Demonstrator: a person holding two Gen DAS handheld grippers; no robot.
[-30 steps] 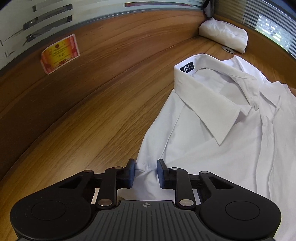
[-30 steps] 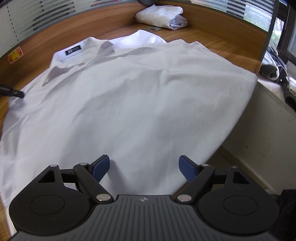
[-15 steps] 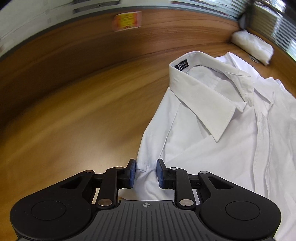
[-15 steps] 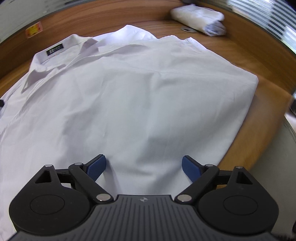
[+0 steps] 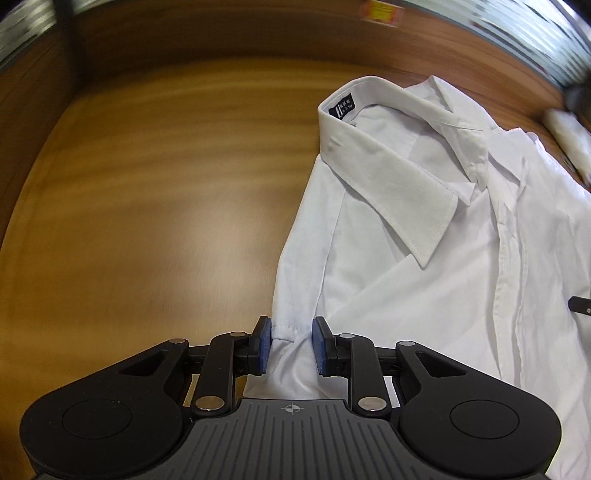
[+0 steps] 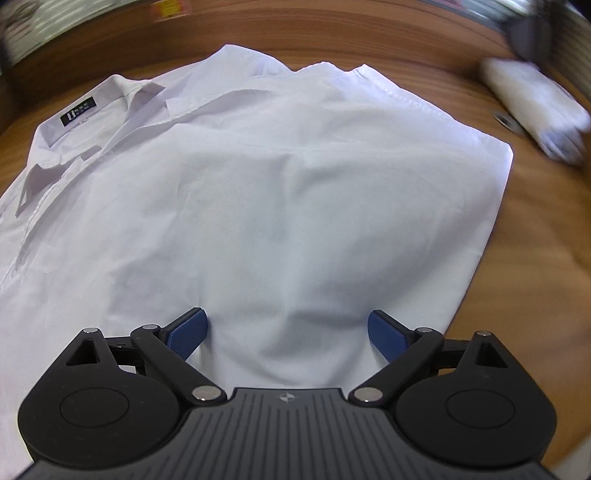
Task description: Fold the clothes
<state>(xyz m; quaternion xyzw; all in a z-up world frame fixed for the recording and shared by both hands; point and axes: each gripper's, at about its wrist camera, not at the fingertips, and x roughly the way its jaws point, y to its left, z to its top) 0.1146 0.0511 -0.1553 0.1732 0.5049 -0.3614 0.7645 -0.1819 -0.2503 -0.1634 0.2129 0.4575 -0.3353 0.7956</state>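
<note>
Shirt: white shirt (image 5: 424, 266) lies spread on a wooden table (image 5: 155, 206), collar (image 5: 388, 173) open w/ a black neck label (image 5: 345, 108) showing.
Shirt, right view: fills most of frame (image 6: 280, 206), collar and label at 10 o'clock (image 6: 77, 114), a squared fabric corner at 2 o'clock, wood beyond it.
Left gripper: (image 5: 291, 345) at 6 o'clock of left view; blue pads (image 5: 264, 345) narrowed to a small gap, a bunched bit of shirt edge between them. Cloth touches the left pad; whether both pads press it, can't tell for sure, but it looks pinched.
Right gripper: (image 6: 286, 336) fingers spread wide, blue pads (image 6: 186, 334) well apart, resting over flat shirt fabric near its bottom hem. Nothing gripped.
Other gripper seen: a dark tip pokes in at 3 o'clock of left view (image 5: 580, 304), over the shirt front.
Background: a 2nd white folded bundle (image 6: 535, 107) at 2 o'clock, blurred, on the table near a small round metal fitting (image 6: 504, 119). Orange-red card (image 5: 382, 9) on the wall at 1 o'clock, blurred.
Table: wood panel rises behind it (image 6: 332, 37).
</note>
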